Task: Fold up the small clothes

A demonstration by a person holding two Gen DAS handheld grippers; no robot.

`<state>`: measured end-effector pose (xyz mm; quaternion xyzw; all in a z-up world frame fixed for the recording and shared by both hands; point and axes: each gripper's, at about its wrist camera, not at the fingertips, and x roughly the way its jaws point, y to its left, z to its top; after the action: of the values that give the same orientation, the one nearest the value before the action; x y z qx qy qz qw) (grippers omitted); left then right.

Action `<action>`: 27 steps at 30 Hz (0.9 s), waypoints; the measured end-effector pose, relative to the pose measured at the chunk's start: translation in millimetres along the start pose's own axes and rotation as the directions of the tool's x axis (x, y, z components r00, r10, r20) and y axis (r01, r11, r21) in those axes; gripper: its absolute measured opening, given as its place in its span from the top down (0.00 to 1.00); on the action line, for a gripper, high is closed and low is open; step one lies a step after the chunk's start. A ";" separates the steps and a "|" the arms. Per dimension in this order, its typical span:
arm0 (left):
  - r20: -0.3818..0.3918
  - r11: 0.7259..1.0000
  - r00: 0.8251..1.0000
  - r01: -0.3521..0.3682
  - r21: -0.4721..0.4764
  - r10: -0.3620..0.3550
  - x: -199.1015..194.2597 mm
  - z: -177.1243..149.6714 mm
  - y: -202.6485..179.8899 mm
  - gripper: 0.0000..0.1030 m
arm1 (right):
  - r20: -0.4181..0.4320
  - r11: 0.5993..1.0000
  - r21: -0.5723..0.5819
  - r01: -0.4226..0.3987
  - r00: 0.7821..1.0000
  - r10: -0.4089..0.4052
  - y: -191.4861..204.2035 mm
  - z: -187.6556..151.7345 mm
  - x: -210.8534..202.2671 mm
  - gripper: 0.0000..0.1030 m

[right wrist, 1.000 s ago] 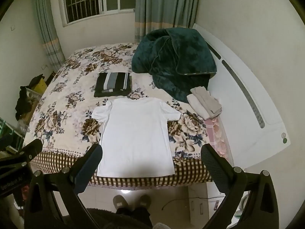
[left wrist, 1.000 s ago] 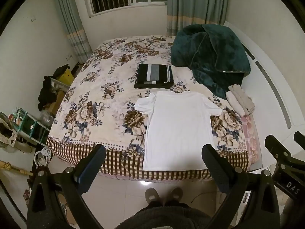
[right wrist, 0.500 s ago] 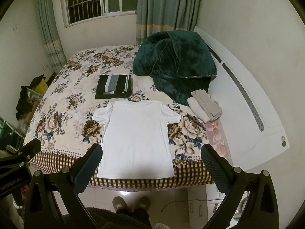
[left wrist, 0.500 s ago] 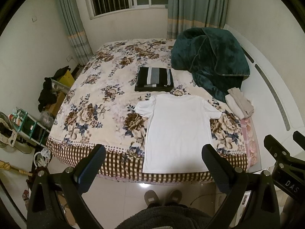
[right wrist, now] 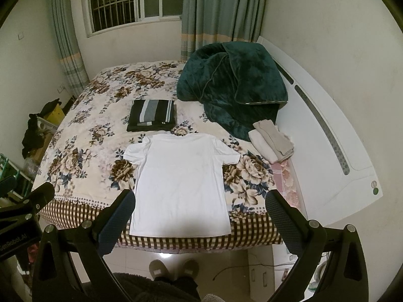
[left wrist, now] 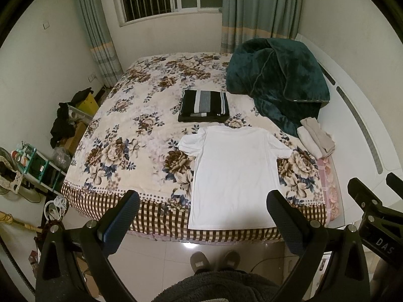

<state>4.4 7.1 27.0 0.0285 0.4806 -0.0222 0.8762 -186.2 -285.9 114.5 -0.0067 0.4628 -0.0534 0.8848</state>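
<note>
White T-shirt (left wrist: 236, 176) lies flat on the bed (left wrist: 131, 136); both grippers' jaws spread.

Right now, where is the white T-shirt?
The white T-shirt lies flat at the bed's near edge, right of centre in the left wrist view, just in front of the folded striped garment.

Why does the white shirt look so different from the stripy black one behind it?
The white T-shirt lies spread out flat with both sleeves showing; the striped black garment is already folded into a neat rectangle. The white T-shirt is plain, while the striped black garment has grey and white stripes. The white T-shirt reaches the near edge of the bed; the striped black garment sits farther back, toward the middle. Both rest on the flowered bedcover, untouched by either gripper.
</note>
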 end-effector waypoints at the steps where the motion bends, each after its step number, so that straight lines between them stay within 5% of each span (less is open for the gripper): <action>1: 0.000 1.000 1.000 0.000 0.000 0.000 0.0 3.6 -0.7 0.00 | 0.001 1.000 0.000 0.001 1.000 -0.001 0.5 -1.4 0.8 0.00; 27: 0.004 1.000 1.000 0.007 -0.003 -0.007 -3.2 4.9 0.9 0.00 | 0.011 1.000 -0.003 0.002 1.000 -0.002 5.9 4.7 -5.2 0.00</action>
<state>6.9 7.6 32.4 0.0255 0.4790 -0.0244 0.8771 -184.8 -279.7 121.0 -0.0088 0.4579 -0.0534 0.8873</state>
